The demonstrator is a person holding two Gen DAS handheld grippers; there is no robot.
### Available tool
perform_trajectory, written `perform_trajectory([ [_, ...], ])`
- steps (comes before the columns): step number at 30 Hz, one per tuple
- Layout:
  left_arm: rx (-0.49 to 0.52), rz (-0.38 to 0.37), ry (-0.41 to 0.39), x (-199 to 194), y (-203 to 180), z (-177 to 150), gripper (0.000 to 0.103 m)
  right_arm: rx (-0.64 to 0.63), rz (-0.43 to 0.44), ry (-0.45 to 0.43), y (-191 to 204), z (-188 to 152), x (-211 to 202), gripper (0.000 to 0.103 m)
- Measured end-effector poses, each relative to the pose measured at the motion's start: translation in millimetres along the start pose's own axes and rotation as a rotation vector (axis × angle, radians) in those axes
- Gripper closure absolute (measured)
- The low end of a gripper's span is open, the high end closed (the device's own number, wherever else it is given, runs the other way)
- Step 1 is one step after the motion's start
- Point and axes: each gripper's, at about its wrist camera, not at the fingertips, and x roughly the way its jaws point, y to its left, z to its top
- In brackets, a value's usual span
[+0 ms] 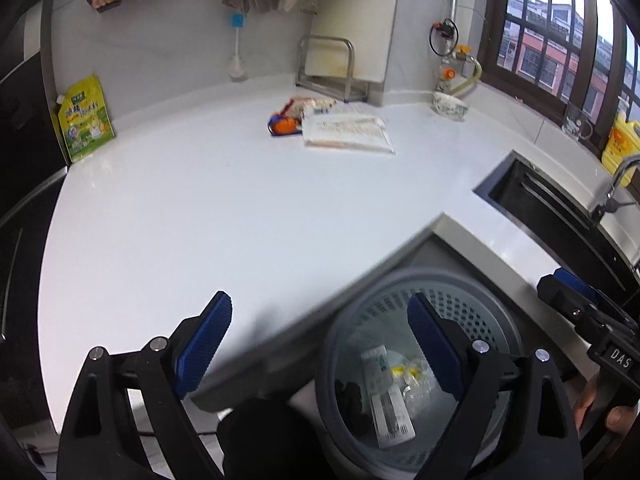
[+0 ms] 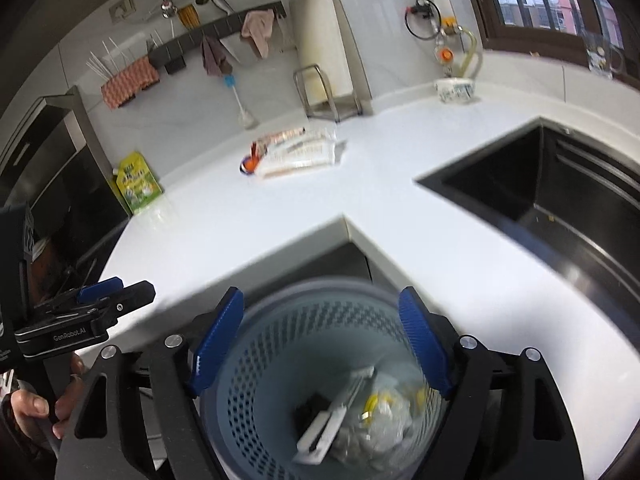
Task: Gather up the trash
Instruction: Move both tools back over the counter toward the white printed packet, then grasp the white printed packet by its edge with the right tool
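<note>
A grey perforated waste basket (image 1: 472,300) (image 2: 280,320) stands on the floor below the counter's inner corner. Inside lie a white printed wrapper (image 1: 390,400) (image 2: 324,428), clear crumpled plastic with yellow bits (image 1: 412,380) (image 2: 384,412) and something black (image 2: 310,408). My left gripper (image 1: 320,328) is open and empty, over the counter edge and the basket rim. My right gripper (image 2: 320,320) hangs open and empty above the basket. On the white counter (image 1: 224,208) lie clear printed wrappers (image 1: 348,132) (image 2: 300,156) and an orange and blue packet (image 1: 284,126) (image 2: 249,166).
A black sink (image 1: 552,208) (image 2: 540,184) is set into the counter at the right, with a tap (image 1: 616,184). A green pouch (image 1: 86,118) (image 2: 138,184) leans at the left. A bowl (image 1: 450,106) (image 2: 456,90), a metal rack (image 1: 332,68) and a yellow bottle (image 1: 622,144) stand at the back.
</note>
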Motion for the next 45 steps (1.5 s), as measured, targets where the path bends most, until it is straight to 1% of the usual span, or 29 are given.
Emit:
perform_trajectory([
  [2,-0.005,0.011,-0.024,0,7,15,0.015,-0.021,0.007,-0.006,4,16,5,0.023],
  [5,-0.014,0.024,-0.057,3,17,36,0.013,-0.07,-0.007,-0.028,12,41,14,0.021],
  [11,-0.026,0.051,-0.082,24,34,73,0.013,-0.137,-0.018,-0.03,19,94,53,0.019],
  [14,-0.033,0.059,-0.082,40,38,90,0.013,-0.179,-0.027,-0.014,20,122,82,0.019],
  [19,-0.047,0.062,-0.07,71,44,115,0.013,-0.24,-0.046,0.039,16,156,136,0.019],
  [23,-0.057,0.068,-0.049,98,47,127,0.013,-0.336,-0.028,0.098,12,178,180,0.019],
  [27,-0.064,0.066,-0.028,120,48,134,0.013,-0.437,0.021,0.155,14,193,217,0.019],
  [29,-0.063,0.069,-0.023,129,48,136,0.013,-0.487,0.028,0.17,14,201,234,0.019],
  [34,-0.082,0.061,-0.003,147,50,138,0.013,-0.534,0.056,0.225,12,213,268,0.019],
  [39,-0.094,0.056,0.024,160,52,139,0.013,-0.669,0.083,0.272,22,216,288,0.019],
  [41,-0.084,0.063,0.022,161,51,139,0.013,-0.685,0.104,0.296,23,220,295,0.019],
  [45,-0.077,0.065,0.016,163,50,141,0.013,-0.732,0.111,0.355,27,223,313,0.019],
])
